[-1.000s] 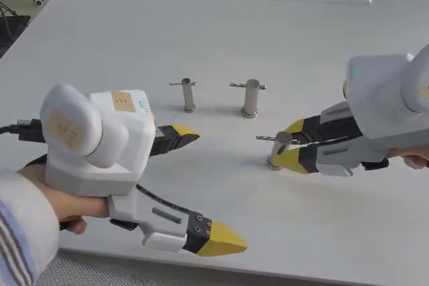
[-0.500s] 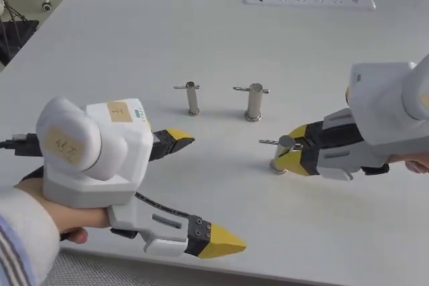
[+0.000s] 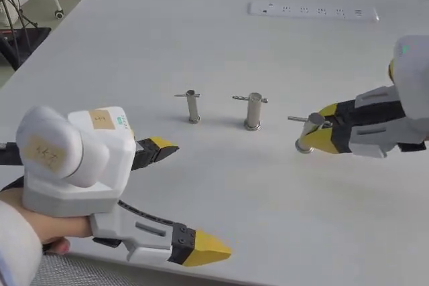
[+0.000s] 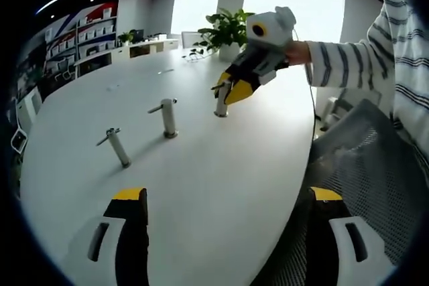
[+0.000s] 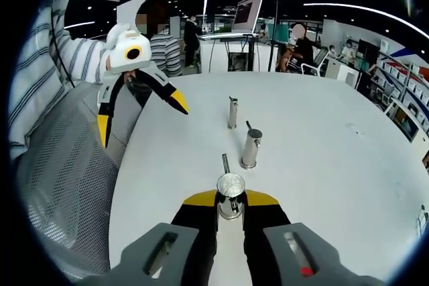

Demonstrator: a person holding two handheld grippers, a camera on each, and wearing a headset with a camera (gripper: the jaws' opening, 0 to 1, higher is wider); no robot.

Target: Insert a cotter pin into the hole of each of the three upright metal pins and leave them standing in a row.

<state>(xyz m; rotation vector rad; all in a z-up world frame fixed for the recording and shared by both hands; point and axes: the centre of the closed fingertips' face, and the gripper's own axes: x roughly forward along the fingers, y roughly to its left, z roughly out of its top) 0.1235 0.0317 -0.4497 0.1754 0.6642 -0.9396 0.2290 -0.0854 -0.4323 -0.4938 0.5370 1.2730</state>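
Right pin (image 5: 230, 192): cotter (image 3: 298, 118) fitted, base seemingly on the table (image 3: 201, 31), right of middle pin (image 3: 253, 110) and left pin (image 3: 193, 106), slightly nearer.
Right gripper (image 3: 320, 127): jaws clamped either side of its shaft.
Advice: align with the row, release squarely, avoid tipping.
Left gripper (image 3: 191, 199): near-left, jaws wide apart, holding nothing.

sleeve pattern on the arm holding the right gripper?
Striped: light fabric with thin dark stripes. The sleeve shows best in the left gripper view.

The left gripper (image 3: 186, 197) is held low, jaws spread wide. The right gripper (image 3: 319, 127) is held level, jaws clamped on a metal pin (image 5: 230, 195).
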